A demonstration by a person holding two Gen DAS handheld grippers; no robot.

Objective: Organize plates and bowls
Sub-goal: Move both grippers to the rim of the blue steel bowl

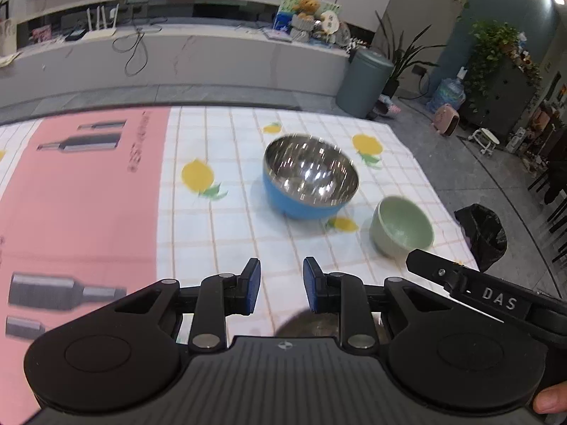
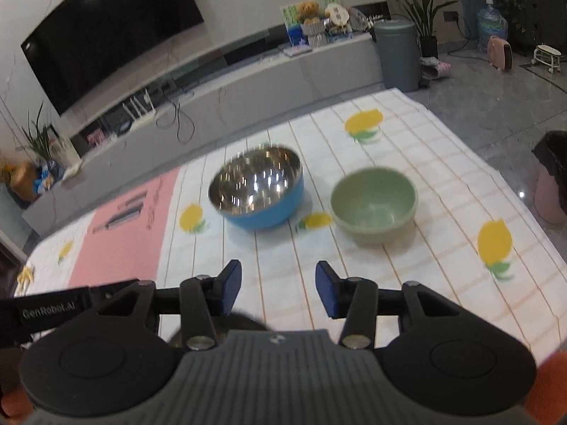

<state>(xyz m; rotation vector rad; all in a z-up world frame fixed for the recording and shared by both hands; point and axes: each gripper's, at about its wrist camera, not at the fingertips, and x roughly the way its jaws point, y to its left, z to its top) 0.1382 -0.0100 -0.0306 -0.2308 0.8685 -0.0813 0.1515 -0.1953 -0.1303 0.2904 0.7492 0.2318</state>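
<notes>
A blue bowl with a shiny steel inside (image 1: 310, 176) (image 2: 258, 188) stands upright on the lemon-print tablecloth (image 1: 219, 226) (image 2: 443, 191). A pale green bowl (image 1: 402, 226) (image 2: 374, 205) stands just to its right, apart from it. My left gripper (image 1: 281, 288) is open and empty, above the cloth, short of the blue bowl. My right gripper (image 2: 278, 290) is open and empty, short of both bowls; its black body also shows at the right of the left wrist view (image 1: 471, 287). A dark round object shows partly under each gripper body (image 1: 312, 324) (image 2: 244, 322); what it is cannot be told.
A pink printed sheet (image 1: 81, 212) (image 2: 124, 237) covers the left part of the table. The table's right edge (image 1: 443, 191) drops to the floor, where a black-lined bin (image 1: 483, 233) (image 2: 551, 177) stands. A long TV bench (image 1: 177, 56) runs behind the table.
</notes>
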